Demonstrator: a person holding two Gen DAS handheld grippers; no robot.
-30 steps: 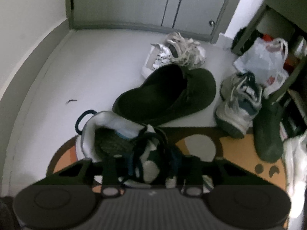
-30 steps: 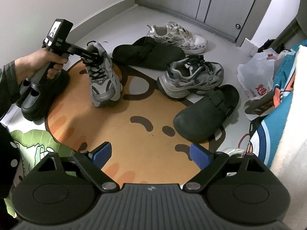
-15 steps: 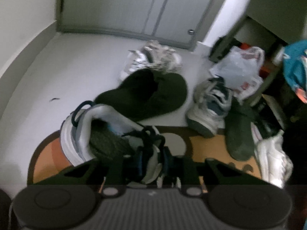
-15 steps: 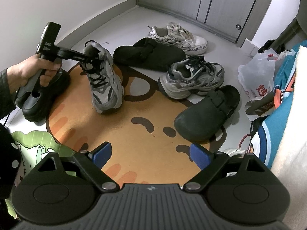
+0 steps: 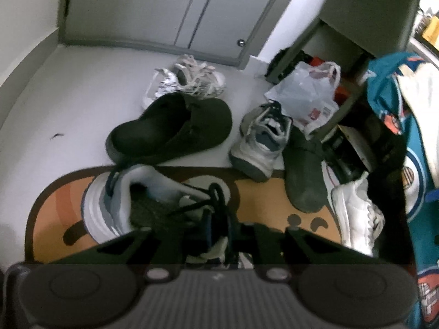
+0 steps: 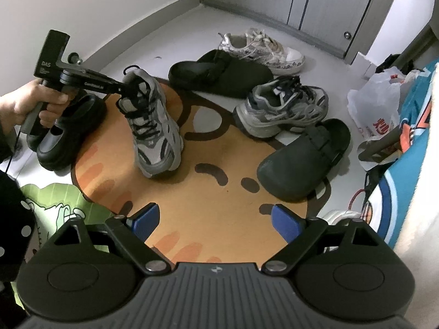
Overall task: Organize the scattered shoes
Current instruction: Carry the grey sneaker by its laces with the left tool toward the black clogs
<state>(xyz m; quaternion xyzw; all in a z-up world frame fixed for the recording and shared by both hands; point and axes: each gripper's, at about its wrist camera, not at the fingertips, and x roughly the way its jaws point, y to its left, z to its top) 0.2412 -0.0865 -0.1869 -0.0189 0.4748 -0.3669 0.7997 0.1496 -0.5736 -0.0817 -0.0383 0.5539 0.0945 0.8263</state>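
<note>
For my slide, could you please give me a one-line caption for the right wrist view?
Left gripper grips a grey sneaker by its collar on the orange rug; right gripper open.

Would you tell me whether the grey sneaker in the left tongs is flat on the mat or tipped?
Tipped: the left tongs hold the grey sneaker heel-high, toe resting on the mat.

Grey sneaker (image 6: 153,126) heel raised, toe on orange mat; other shoes scattered around.
</note>
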